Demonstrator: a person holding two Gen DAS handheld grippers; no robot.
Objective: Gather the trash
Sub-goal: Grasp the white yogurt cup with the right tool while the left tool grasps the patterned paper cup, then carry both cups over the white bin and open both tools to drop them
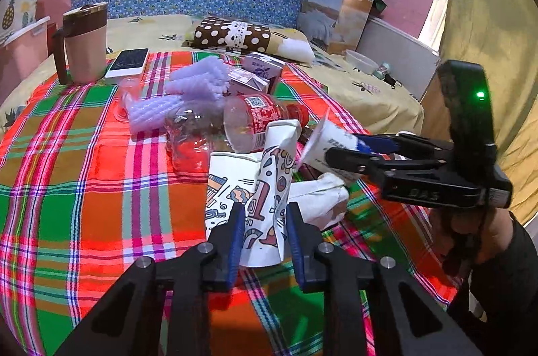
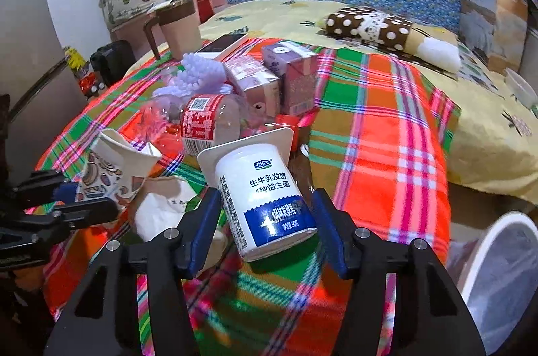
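The left hand-held gripper (image 1: 265,230) is clenched on a crushed printed paper cup (image 1: 269,188) lying on the plaid cloth (image 1: 101,188). The right hand-held gripper (image 2: 265,221) straddles a white yogurt cup (image 2: 262,198) beside it, pads not visibly pressing on it.

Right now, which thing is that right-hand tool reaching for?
On the plaid cloth, at the near edge of the trash pile, lies a white yogurt cup. Unlike the patterned paper cup beside it, it has a blue band and a square rim.
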